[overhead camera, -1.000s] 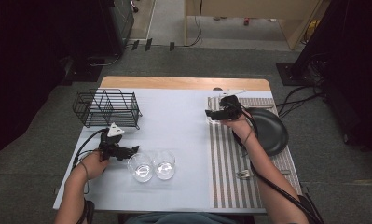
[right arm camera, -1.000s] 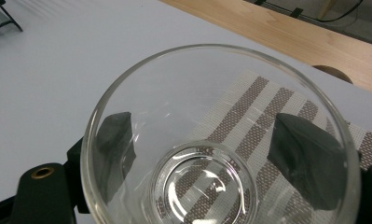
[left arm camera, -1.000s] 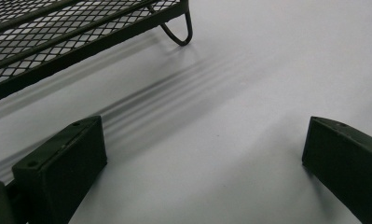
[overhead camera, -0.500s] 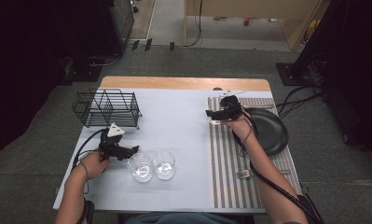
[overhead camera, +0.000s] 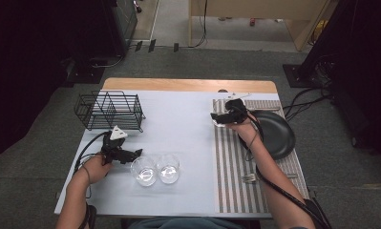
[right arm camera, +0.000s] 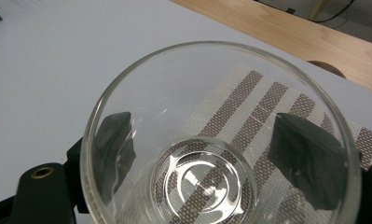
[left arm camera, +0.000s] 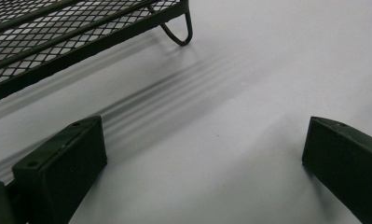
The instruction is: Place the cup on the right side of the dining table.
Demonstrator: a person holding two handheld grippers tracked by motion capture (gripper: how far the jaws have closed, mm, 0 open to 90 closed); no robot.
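A clear drinking glass [right arm camera: 207,182] sits between the black jaws of my right gripper [right arm camera: 209,144], which is shut on it from both sides. In the high view this glass [overhead camera: 217,121] and the right gripper [overhead camera: 220,118] are at the far left corner of the striped placemat [overhead camera: 236,162]. Whether the glass touches the mat I cannot tell. My left gripper [overhead camera: 138,153] rests low at the table's near left, open, with bare white tabletop between its fingers [left arm camera: 62,163]. Two more clear glasses [overhead camera: 143,170] [overhead camera: 168,168] stand side by side just right of it.
A black wire rack [overhead camera: 109,110] stands at the far left, its foot close ahead of the left gripper [left arm camera: 204,163]. A dark plate [overhead camera: 274,133] lies on the placemat's right part, a fork [overhead camera: 249,178] nearer the front. The wooden table edge [right arm camera: 286,32] runs behind.
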